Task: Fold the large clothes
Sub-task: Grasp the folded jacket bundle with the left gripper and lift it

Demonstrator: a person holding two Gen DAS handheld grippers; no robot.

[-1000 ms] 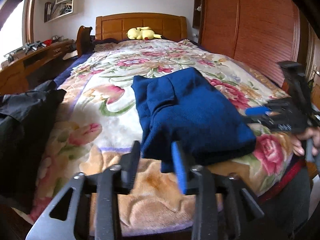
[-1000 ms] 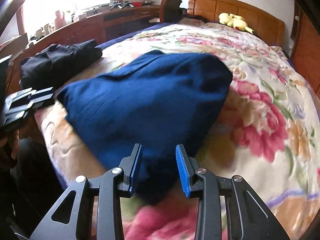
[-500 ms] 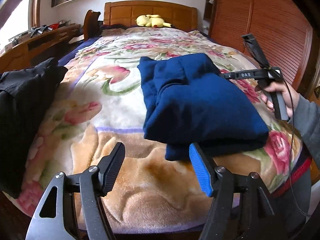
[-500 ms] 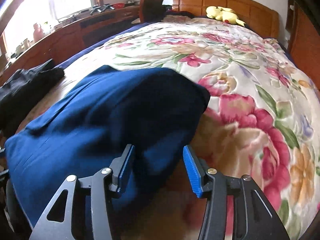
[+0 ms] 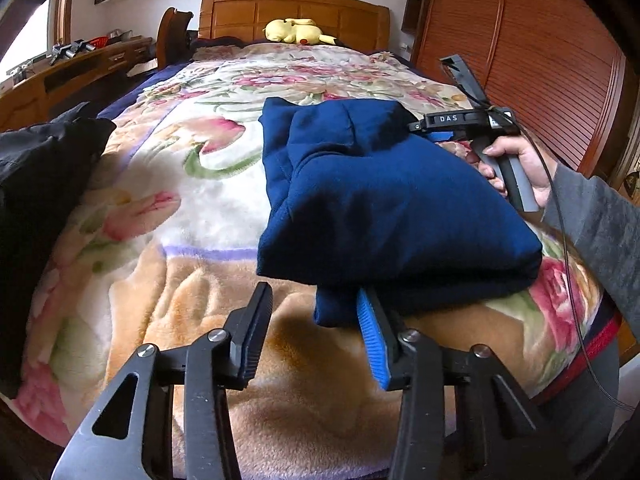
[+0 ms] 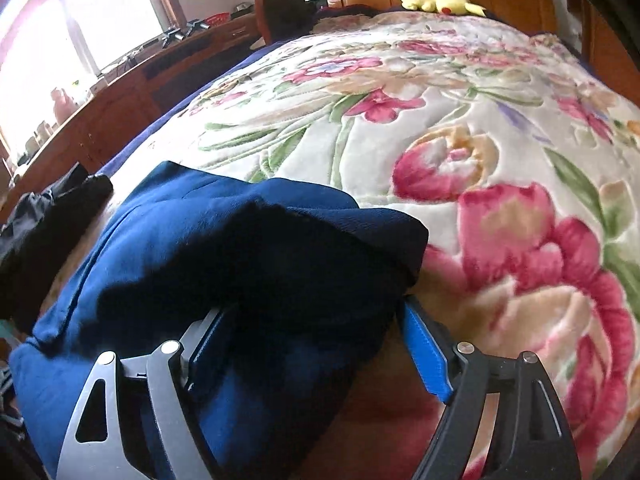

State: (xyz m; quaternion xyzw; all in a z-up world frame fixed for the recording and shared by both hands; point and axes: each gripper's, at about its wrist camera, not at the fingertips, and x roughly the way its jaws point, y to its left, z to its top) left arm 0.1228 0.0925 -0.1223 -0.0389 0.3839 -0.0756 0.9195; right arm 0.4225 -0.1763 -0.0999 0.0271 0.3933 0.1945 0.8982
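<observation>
Both grippers are at the navy garment (image 5: 384, 208) now, which lies folded into a thick bundle on the near end of the floral blanket (image 5: 192, 184). My left gripper (image 5: 316, 332) is closing, and a small flap of the garment's near edge sits between its jaws; the pads do not seem to press it yet, so I count it as released. My right gripper (image 6: 316, 344) is spreading its jaws, with the garment's far corner bulging between them; I see no pinch there either, though the cloth hides the left pad's face.

I judge the garment soft, fairly heavy for cloth, and floppy: several layers are stacked, so a grab at one layer would peel it off and spoil the fold. Better to take hold low, at the thick folded edge, catching all layers at once, one gripper at each end.

Beyond the garment, toward the headboard, a yellow plush toy (image 5: 298, 32) rests at the blanket's far end. To the garment's left lies a dark heap of black clothes (image 5: 40, 184). To its right, the person's hand (image 5: 520, 168) holds the right tool, grey sleeve trailing out of frame.

Hard to tell: what kind of garment this is, how many folds it has, and whether anything is under it. Its underside and the side nearest the person are hidden.
</observation>
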